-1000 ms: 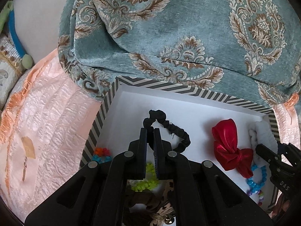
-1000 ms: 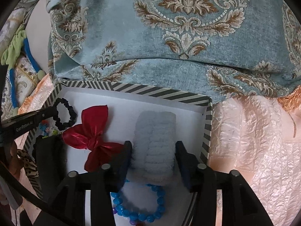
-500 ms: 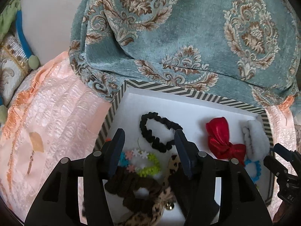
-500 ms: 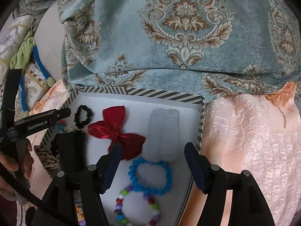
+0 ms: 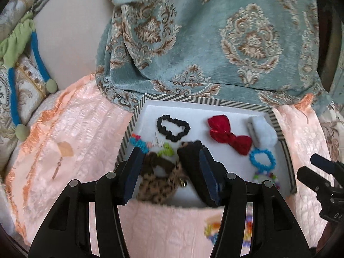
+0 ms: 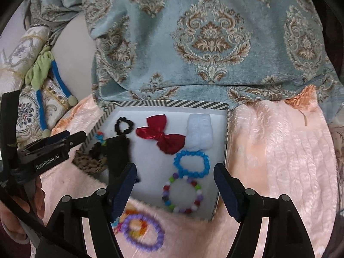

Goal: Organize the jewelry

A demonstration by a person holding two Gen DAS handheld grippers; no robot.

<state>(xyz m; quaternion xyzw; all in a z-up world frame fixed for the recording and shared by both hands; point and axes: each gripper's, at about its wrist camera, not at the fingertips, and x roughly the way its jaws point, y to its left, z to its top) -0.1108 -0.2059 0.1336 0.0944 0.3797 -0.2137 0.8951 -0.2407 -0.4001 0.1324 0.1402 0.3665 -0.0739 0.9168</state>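
A puckered peach-pink bedspread [image 6: 279, 150] covers the surface, with a teal chenille cloth [image 6: 210, 38] woven in brown and cream medallions heaped behind it. On the bedspread sits a shallow rectangular tray [image 6: 172, 103] with a black-and-white striped rim and a smooth white floor; everything below is placed from this tray.

Inside it, along the far edge, lie a thin black ruffled scrunchie [image 5: 173, 128], a glossy red satin bow [image 6: 160, 134] and a fluffy pale-blue plush band [image 6: 200, 131]. Nearer the front, by the right wall, rest a ring of round blue beads [image 6: 192, 164] and a ring of mixed coloured beads [image 6: 182, 194]. By the left wall a leopard-print fabric scrunchie [image 5: 160, 186] is heaped with small bright pieces.

In front of the tray, on the bedspread, lies a purple bead bracelet [image 6: 143, 232], blurred.

The left gripper [image 5: 169, 173] hovers over the tray's left front, fingers about half apart, gripping nothing. The right gripper [image 6: 175, 188] hangs over the right front, jaws widening, empty.
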